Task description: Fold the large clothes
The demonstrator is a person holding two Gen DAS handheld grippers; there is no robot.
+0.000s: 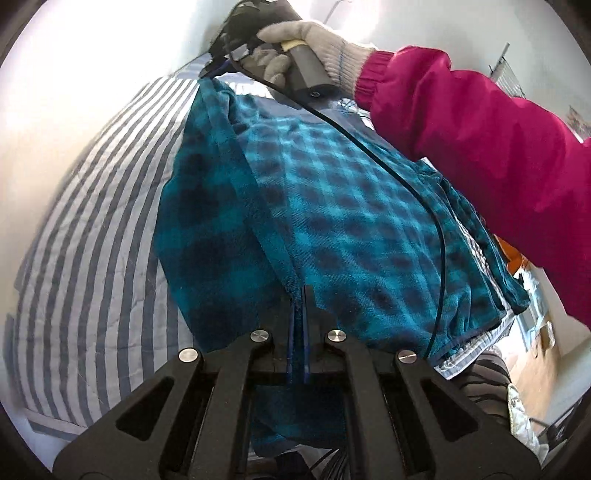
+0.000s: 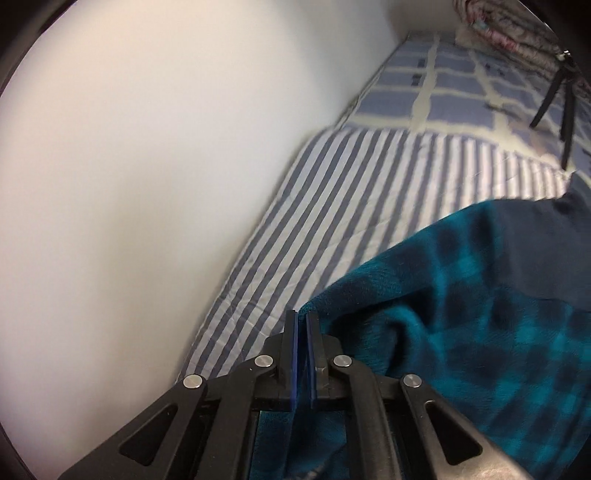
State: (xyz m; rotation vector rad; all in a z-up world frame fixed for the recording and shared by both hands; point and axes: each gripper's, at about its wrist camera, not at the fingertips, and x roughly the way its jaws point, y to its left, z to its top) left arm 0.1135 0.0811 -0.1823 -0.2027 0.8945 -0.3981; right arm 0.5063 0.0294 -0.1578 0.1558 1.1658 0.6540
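A teal and dark plaid fleece garment (image 1: 332,206) hangs stretched between my two grippers above a striped bed sheet (image 1: 92,221). My left gripper (image 1: 300,295) is shut on the garment's near edge, and the cloth runs up out of its blue pads. At the top of the left wrist view my right gripper (image 1: 210,71), held by a gloved hand (image 1: 306,40), pinches the far corner. In the right wrist view the right gripper (image 2: 302,321) is shut on a corner of the garment (image 2: 461,314), which drapes away to the right.
A pale wall (image 2: 147,147) runs along the bed's left side. Blue checked bedding (image 2: 454,85) and a folded patterned quilt (image 2: 517,33) lie at the far end. A pink sleeve (image 1: 480,147) and a black cable (image 1: 439,229) cross over the garment.
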